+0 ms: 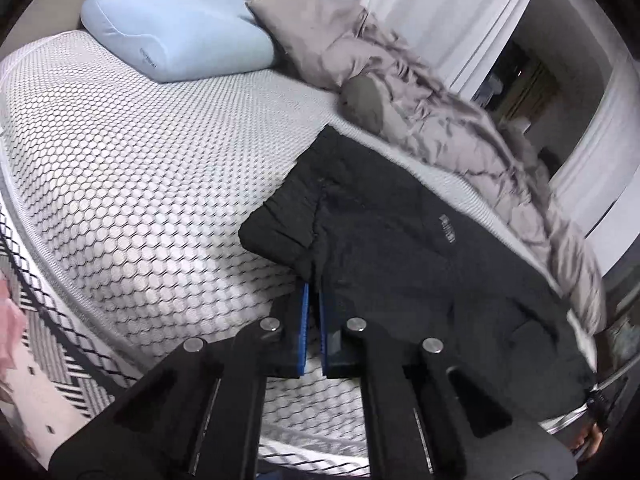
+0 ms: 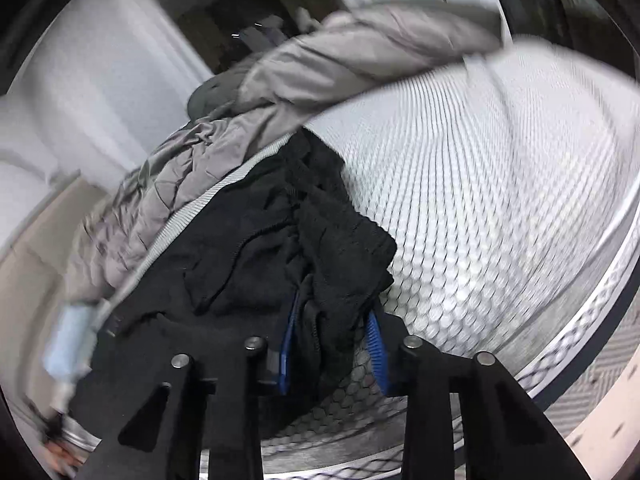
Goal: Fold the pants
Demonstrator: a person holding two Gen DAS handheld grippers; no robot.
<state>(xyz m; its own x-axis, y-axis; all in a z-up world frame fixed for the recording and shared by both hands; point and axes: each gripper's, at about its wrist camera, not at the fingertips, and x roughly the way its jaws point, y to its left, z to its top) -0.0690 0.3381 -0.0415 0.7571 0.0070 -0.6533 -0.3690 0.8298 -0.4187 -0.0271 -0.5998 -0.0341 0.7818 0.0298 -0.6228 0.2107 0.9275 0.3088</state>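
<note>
My left gripper is matt black plastic with ribbed blue pads and dull, brushed metal pins. My right gripper is the same make. The pants are matt black cloth, slightly fuzzy, with a faint grey print. The mattress wears a white honeycomb mesh, coarse-looking. The pillow is smooth pale-blue fabric. The duvet is crinkled grey cloth with a soft sheen.

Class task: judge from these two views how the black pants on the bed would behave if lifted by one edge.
The black pants would probably droop limply: in the right wrist view they already bunch in soft folds. They look thick, so perhaps fairly heavy. The left gripper pinches an edge, suggesting the cloth grips easily.
</note>
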